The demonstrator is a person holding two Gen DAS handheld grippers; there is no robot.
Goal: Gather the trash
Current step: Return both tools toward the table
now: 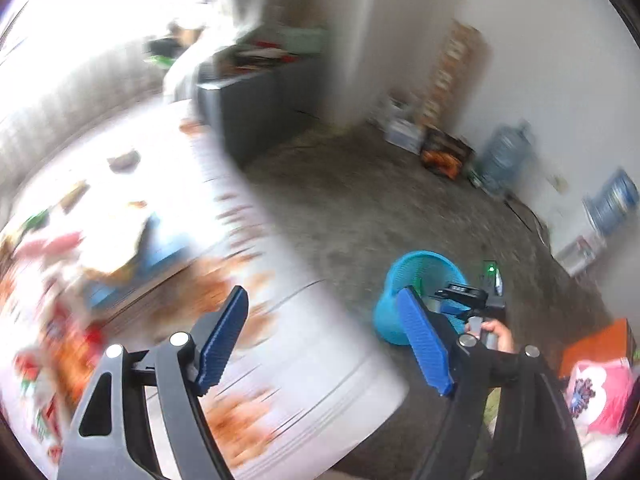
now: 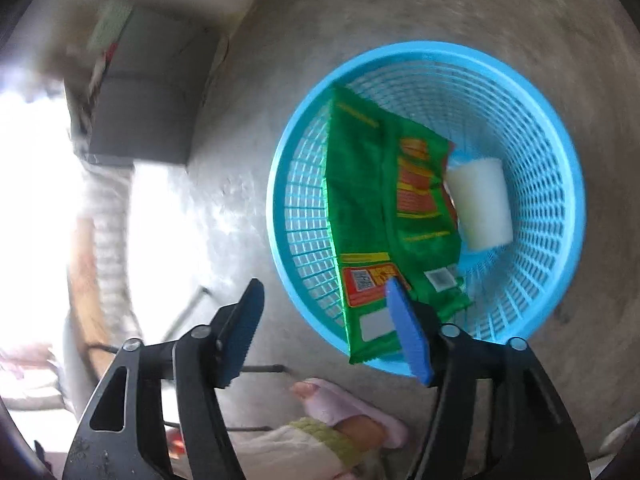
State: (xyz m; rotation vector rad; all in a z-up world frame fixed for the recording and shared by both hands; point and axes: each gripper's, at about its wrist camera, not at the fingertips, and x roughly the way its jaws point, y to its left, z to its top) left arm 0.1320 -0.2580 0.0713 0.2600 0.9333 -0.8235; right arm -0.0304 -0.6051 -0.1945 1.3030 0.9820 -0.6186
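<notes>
A blue mesh basket [image 2: 560,168] stands on the concrete floor. A green snack packet [image 2: 368,184] leans inside it, its lower end sticking out over the near rim, and a white roll-like piece [image 2: 480,200] lies beside it. My right gripper [image 2: 324,282] hovers open at the basket's near-left rim with nothing between its fingers. In the left wrist view the basket [image 1: 424,264] is below a hand [image 1: 496,332] that holds the right gripper. My left gripper [image 1: 323,292] is open and empty over the edge of a white patterned table [image 1: 320,352]. Blurred wrappers [image 1: 60,320] lie at the table's left.
A grey cabinet [image 1: 256,108] stands past the table. Water jugs [image 1: 504,156] and an orange-filled crate [image 1: 444,156] line the far wall. A pink bag [image 1: 600,392] lies at the right. A foot in a pink slipper [image 2: 344,408] and thin black metal legs [image 2: 260,368] are near the basket.
</notes>
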